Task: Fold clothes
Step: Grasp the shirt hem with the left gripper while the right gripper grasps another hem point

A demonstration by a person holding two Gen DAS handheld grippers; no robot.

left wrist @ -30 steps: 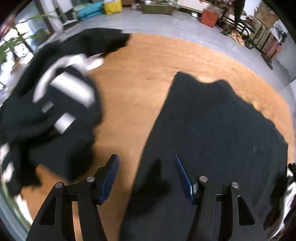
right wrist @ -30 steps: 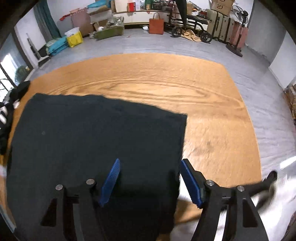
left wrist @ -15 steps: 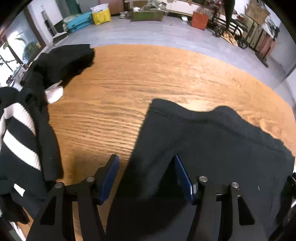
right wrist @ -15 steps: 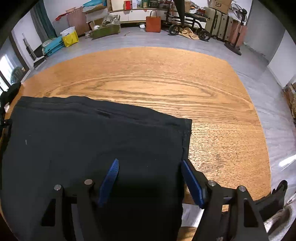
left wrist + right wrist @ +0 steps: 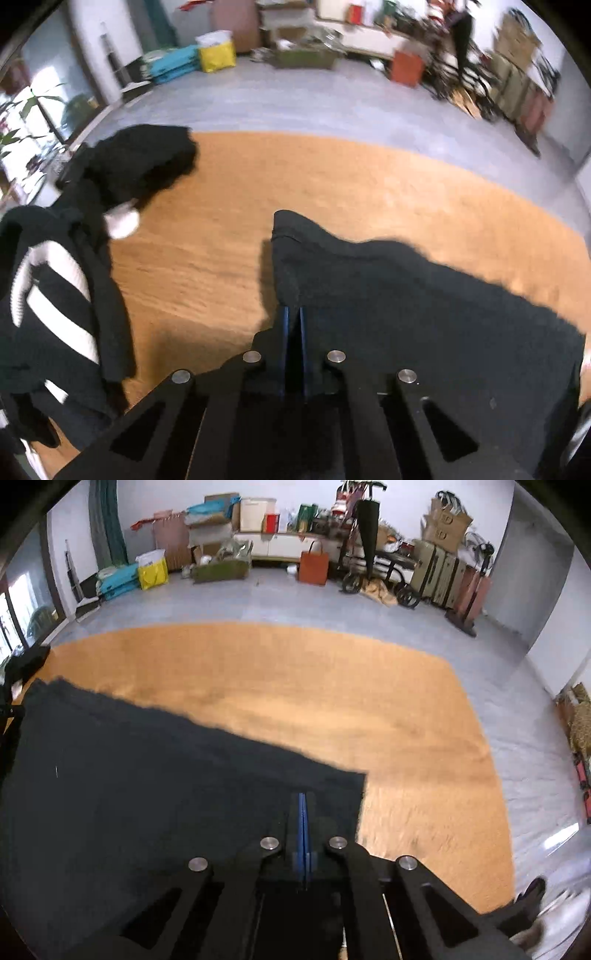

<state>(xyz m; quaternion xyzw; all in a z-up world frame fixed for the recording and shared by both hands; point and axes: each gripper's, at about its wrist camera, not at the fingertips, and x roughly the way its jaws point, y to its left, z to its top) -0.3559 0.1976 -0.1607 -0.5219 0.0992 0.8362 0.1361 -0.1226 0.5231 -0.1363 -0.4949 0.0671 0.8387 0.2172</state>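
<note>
Blk garment (image 5: 424, 314) pinched in closing left hand-held gripper (image 5: 292, 314)

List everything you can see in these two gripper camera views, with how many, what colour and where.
Black garment: one, black, spread on the table's near side, its near edge pinched up at two corners.
Striped clothes pile: one heap, black with white stripes, at the table's left edge.
Table: one, orange-brown wood grain, under both.
Yellow bag: one, on the grey floor by the far wall.
Orange bag: one, on the floor near a white cabinet.
Suitcases: several, olive and pinkish, far right; exact count unclear.
Left gripper: black with blue pads, closing on the garment's left corner.
Right gripper: black with blue pads, shut on the garment near its right corner.
</note>
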